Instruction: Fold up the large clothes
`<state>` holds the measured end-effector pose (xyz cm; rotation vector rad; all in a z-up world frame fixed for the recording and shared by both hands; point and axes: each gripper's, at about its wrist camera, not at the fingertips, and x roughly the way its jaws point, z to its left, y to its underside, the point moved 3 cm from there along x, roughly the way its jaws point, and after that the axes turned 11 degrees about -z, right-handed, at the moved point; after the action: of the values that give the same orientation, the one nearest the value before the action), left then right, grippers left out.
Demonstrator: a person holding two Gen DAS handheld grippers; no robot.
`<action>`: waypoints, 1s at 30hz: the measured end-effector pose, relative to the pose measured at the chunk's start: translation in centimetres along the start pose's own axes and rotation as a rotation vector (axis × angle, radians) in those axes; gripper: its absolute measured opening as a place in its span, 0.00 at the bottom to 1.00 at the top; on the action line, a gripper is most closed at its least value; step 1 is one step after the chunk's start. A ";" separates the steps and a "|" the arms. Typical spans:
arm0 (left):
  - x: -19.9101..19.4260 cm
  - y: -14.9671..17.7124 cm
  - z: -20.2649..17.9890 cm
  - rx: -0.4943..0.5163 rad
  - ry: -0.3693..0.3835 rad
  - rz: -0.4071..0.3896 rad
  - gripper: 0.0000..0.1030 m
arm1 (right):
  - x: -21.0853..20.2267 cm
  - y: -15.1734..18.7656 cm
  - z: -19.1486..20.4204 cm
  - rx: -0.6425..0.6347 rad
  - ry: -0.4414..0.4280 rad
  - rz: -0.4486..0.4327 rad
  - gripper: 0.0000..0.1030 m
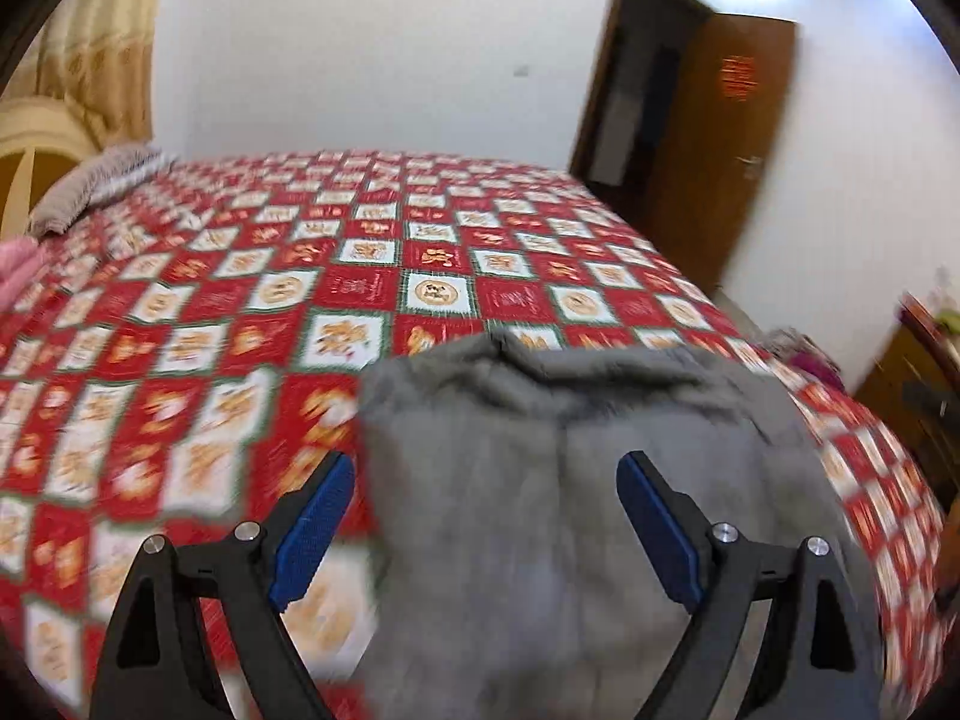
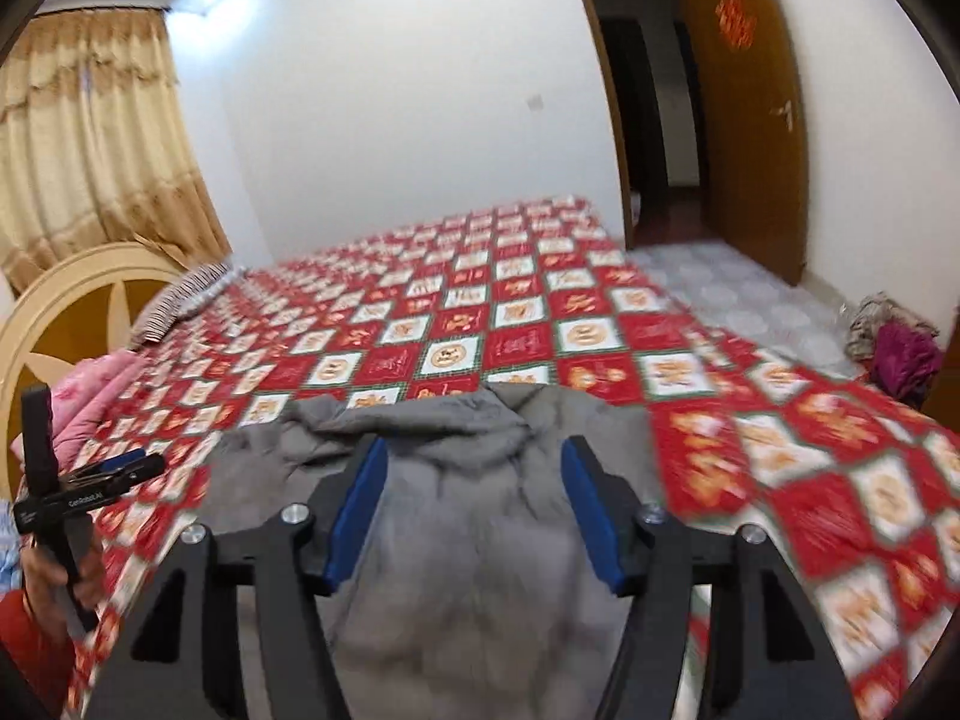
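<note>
A thick grey garment (image 2: 468,516), soft and rumpled with a hood-like fold at its far end, lies on the bed's red quilted cover (image 2: 750,438) of patterned squares. Both claws hang above it, empty and spread: the left claw (image 1: 486,516) and the right claw (image 2: 474,510), blue ribbed pads on black frames. Motion blur smears the near fabric. The left tool's label seems to read "GenRobot.AI".
</note>
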<state>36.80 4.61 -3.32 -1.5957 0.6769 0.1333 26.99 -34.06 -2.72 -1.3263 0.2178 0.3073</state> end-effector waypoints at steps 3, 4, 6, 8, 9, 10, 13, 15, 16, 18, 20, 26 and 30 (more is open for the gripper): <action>-7.0 2.8 1.2 0.057 -0.010 -0.008 0.87 | -8.8 0.7 -0.9 -0.055 0.038 -0.033 0.62; -9.6 4.0 1.7 0.059 -0.012 -0.017 0.87 | -11.7 1.0 -1.2 -0.074 0.058 -0.050 0.62; -13.2 6.1 2.6 0.040 -0.006 -0.033 0.87 | -16.5 1.4 -1.3 -0.111 0.093 -0.087 0.63; -16.4 8.5 3.5 0.010 -0.020 -0.042 0.87 | -20.8 1.5 -1.5 -0.139 0.137 -0.132 0.66; -17.5 9.6 3.8 -0.007 -0.031 -0.042 0.87 | -23.2 1.5 -1.4 -0.152 0.158 -0.155 0.69; -18.4 10.6 4.0 -0.026 -0.038 -0.038 0.87 | -25.0 1.4 -1.3 -0.159 0.172 -0.174 0.70; -20.6 12.6 4.3 -0.086 -0.010 -0.026 0.87 | -29.4 1.0 -0.4 -0.163 0.166 -0.240 0.70; -22.5 13.1 4.2 -0.106 0.016 -0.037 0.87 | -31.5 0.5 0.4 -0.153 0.134 -0.278 0.70; -23.4 13.1 4.0 -0.104 0.031 -0.045 0.87 | -32.6 0.3 0.7 -0.151 0.116 -0.291 0.70; -25.3 13.2 3.4 -0.066 0.054 -0.068 0.87 | -34.5 -0.2 1.8 -0.159 0.085 -0.315 0.71; -27.1 13.5 2.9 -0.007 0.057 -0.092 0.87 | -36.1 -0.3 2.9 -0.173 0.049 -0.333 0.85; -28.2 16.5 2.0 0.044 0.087 -0.075 0.87 | -33.6 4.1 5.6 -0.224 -0.055 -0.205 0.99; -26.3 18.5 1.1 0.041 0.143 -0.009 0.87 | -28.1 9.9 5.8 -0.187 -0.070 -0.041 0.99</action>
<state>6.52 14.82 -7.33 -1.5790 0.7783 -0.0020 -2.92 -29.05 -1.24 -1.5003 0.1046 0.3448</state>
